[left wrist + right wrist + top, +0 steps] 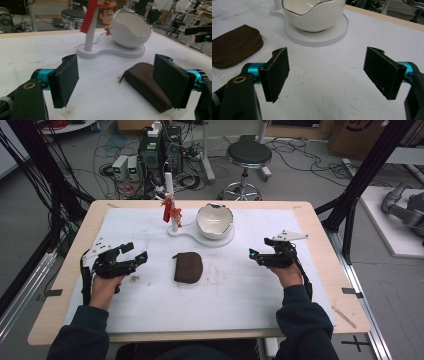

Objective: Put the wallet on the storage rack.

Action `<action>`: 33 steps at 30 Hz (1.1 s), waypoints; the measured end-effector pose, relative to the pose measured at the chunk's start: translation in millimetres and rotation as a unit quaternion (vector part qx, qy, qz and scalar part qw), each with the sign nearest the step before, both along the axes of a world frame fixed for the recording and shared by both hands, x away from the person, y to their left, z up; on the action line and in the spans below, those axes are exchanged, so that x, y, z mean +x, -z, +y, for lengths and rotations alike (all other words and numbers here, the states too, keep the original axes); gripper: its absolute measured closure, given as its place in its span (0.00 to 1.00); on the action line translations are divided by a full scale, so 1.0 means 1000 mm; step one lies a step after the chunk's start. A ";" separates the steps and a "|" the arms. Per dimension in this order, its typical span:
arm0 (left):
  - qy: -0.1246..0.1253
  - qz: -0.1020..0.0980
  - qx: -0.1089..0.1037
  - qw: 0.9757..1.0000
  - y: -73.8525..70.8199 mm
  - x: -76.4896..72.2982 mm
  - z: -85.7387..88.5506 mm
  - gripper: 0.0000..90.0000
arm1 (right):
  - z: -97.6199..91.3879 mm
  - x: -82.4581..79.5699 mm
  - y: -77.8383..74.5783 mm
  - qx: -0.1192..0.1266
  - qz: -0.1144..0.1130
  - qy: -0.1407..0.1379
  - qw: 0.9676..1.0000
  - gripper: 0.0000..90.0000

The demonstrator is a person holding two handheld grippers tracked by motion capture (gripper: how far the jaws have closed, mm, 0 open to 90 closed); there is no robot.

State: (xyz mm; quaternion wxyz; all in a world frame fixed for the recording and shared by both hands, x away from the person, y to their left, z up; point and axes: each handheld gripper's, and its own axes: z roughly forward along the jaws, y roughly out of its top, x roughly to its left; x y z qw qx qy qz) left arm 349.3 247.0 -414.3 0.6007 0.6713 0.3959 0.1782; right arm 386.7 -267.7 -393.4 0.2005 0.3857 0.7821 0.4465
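A brown zipped pouch [188, 267] lies flat on the white mat near the table's middle. Behind it stands a white egg-shaped bowl [214, 220] on a white base [222, 240], with a post carrying a small cowboy figure [175, 212]. My left gripper [136, 257] is open to the left of the pouch [147, 85], jaws wide with nothing between them. My right gripper [256, 255] is open to the right of the pouch [233, 46], also holding nothing. The bowl [313, 13] sits ahead of its jaws.
The white mat [225, 295] covers most of the wooden table [65, 270]. Beyond the far edge are a black stool [248, 155], electronics boxes [160, 150] and tangled cables on the floor. Black frame posts stand at both sides.
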 end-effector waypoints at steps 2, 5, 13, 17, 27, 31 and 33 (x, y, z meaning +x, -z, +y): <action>0.014 0.009 -0.002 1.000 -0.001 0.005 -0.012 0.24 | -0.001 -0.002 0.000 0.002 0.002 -0.003 1.000 0.23; 0.039 0.028 0.012 0.999 0.000 0.014 -0.031 0.24 | -0.001 -0.005 0.001 0.003 0.006 -0.007 1.000 0.23; 0.075 0.096 0.046 0.991 0.016 0.047 -0.073 0.24 | 0.006 -0.004 0.005 -0.004 0.017 -0.029 0.999 0.23; 0.081 0.129 0.054 0.987 0.020 0.063 -0.088 0.24 | 0.009 -0.003 0.007 -0.006 0.021 -0.039 0.999 0.23; 0.105 0.187 0.071 0.974 0.039 0.080 -0.101 0.25 | 0.012 -0.003 0.007 0.006 0.029 -0.051 0.998 0.23; 0.123 0.186 0.067 0.973 0.038 0.079 -0.100 0.40 | 0.018 -0.002 0.010 0.010 0.039 -0.064 0.997 0.23; 0.122 0.184 0.070 0.973 0.036 0.078 -0.100 0.47 | 0.025 -0.001 0.012 0.018 0.047 -0.079 0.996 0.23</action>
